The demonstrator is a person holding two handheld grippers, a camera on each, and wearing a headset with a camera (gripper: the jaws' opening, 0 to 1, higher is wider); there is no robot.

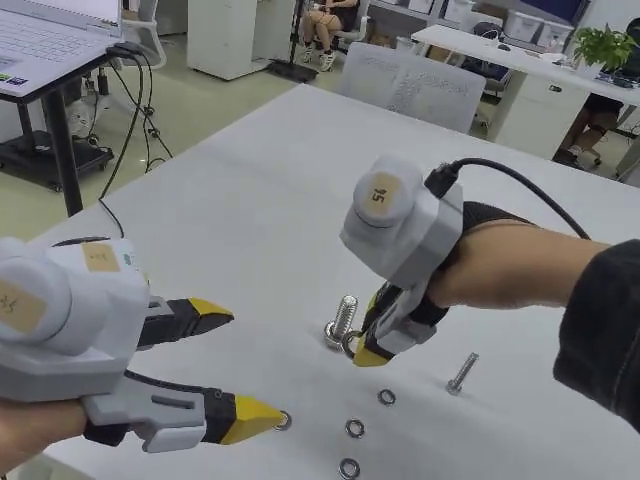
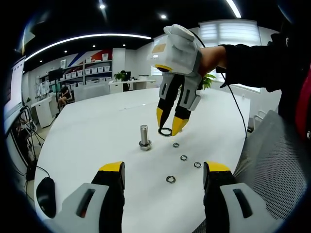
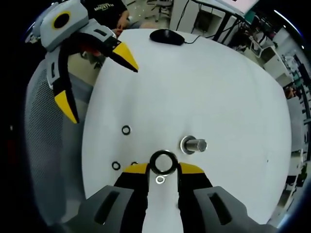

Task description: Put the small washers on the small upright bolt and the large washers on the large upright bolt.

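Observation:
The large bolt [image 1: 343, 318] stands upright on the white table [image 1: 270, 190]. My right gripper [image 1: 362, 350] hangs just right of it, shut on a large washer [image 1: 349, 345] held a little above the tabletop. In the right gripper view the large washer [image 3: 163, 152] sits between the yellow tips, close to the large bolt [image 3: 193, 144]. The small bolt [image 1: 461, 373] stands farther right. Several loose washers [image 1: 354, 428] lie in front. My left gripper [image 1: 232, 362] is open at the near left, one tip beside a washer [image 1: 284, 420].
A laptop [image 1: 50, 40] sits on a stand at the far left, with cables hanging down. A grey chair [image 1: 410, 85] is behind the table. A computer mouse [image 3: 166, 36] lies near the table's left edge. A person [image 1: 325, 25] sits in the background.

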